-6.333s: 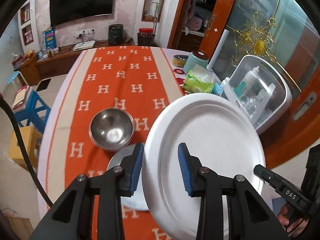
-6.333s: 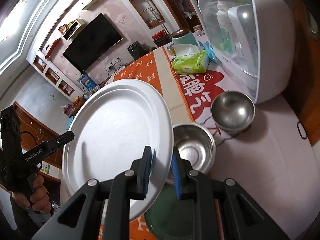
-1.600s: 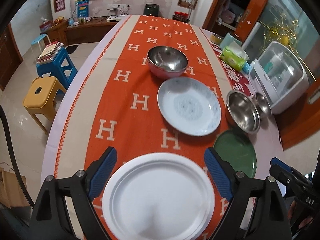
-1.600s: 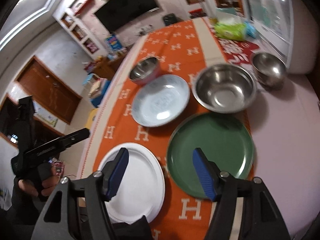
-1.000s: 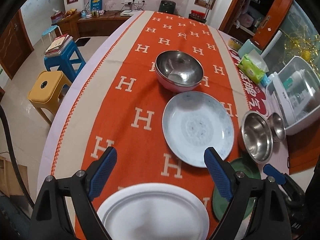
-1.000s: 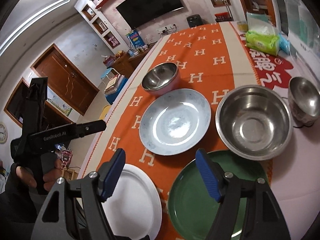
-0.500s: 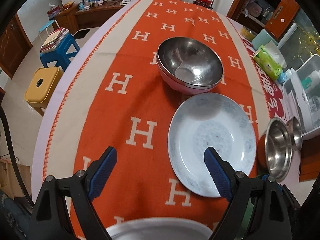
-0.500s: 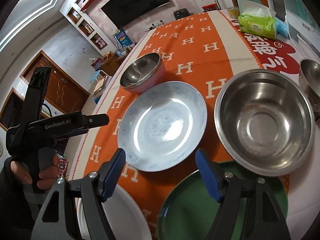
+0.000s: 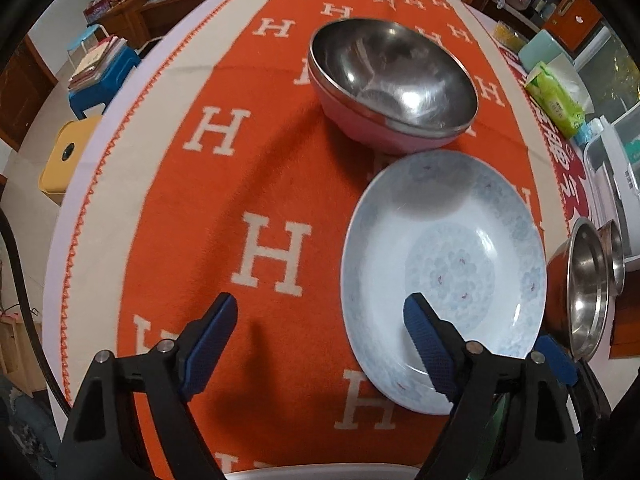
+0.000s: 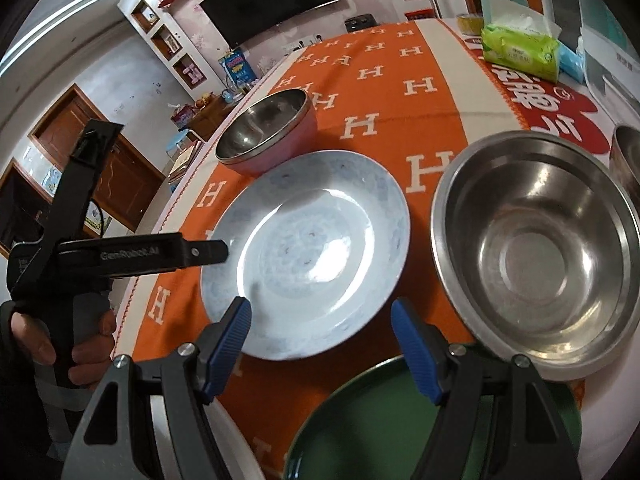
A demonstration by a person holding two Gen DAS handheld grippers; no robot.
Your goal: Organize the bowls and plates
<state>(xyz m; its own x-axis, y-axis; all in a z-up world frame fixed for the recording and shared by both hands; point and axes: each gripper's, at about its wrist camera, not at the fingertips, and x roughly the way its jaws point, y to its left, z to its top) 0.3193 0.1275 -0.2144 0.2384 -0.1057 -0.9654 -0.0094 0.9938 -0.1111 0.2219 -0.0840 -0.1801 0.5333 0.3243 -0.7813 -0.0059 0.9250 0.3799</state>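
Your table wears an orange cloth point(image 9: 168, 208) in a living room with a wall television point(image 10: 272, 4). Tissues point(image 10: 520, 50) sit far right. The pale blue plate point(image 9: 444, 272) lies between the pink bowl point(image 9: 384, 80) and the empty steel bowl point(image 10: 536, 252), near the green plate point(image 10: 380, 428). Your left gripper point(image 9: 320, 344) is closing on nothing; your right gripper point(image 10: 320, 344) stands wide over the blue plate's near rim.

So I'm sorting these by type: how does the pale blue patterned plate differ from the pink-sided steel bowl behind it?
The pale blue patterned plate is wide and shallow, while the pink-sided steel bowl is narrower and deep. The plate is glazed with faint floral marks; the bowl has a bare shiny metal inside and a pink outer wall. Both sit upright and empty on the orange H-patterned cloth, close together; whether their rims touch is unclear.
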